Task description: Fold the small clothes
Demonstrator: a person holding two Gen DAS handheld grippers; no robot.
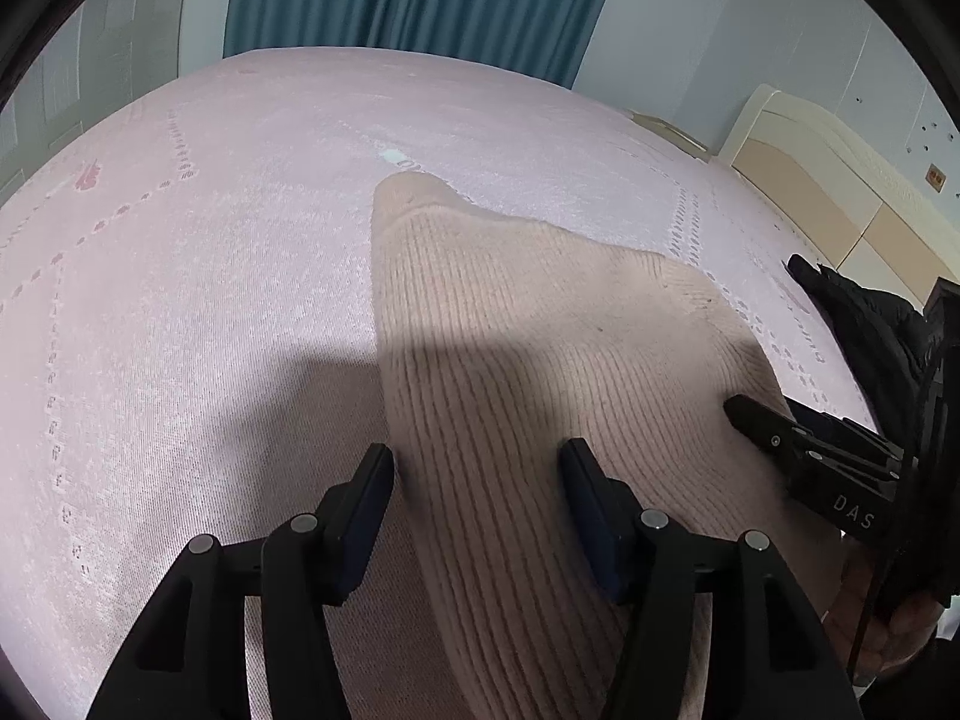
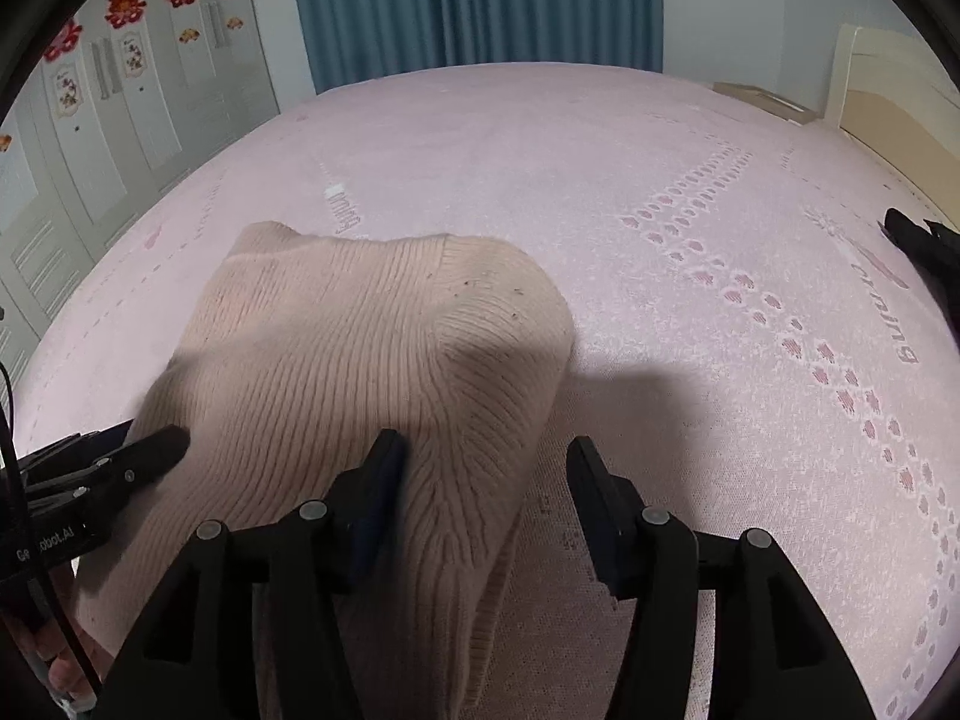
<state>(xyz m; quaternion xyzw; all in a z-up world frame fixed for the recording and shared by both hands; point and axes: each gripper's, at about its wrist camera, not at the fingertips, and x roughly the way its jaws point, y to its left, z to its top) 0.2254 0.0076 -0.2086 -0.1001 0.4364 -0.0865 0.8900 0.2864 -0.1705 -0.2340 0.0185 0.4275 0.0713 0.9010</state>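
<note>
Spread fingers of both my left gripper (image 1: pixel 477 480) and right gripper (image 2: pixel 486 480) straddle beige ribbed-knit sweater (image 2: pixel 360 360); pinch edges evenly before folding.

We list a beige sweater (image 1: pixel 528 324), ribbed knit, soft and matt. Under it, a pink bedsheet (image 1: pixel 210 252) of finely textured woven cloth. Left gripper (image 1: pixel 477 480) and right gripper (image 2: pixel 487 471): matt black plastic with small bright metal pins. Teal curtain (image 2: pixel 474 0): pleated cloth. Wardrobe doors (image 2: pixel 108 120): smooth, pale, slightly glossy.
</note>
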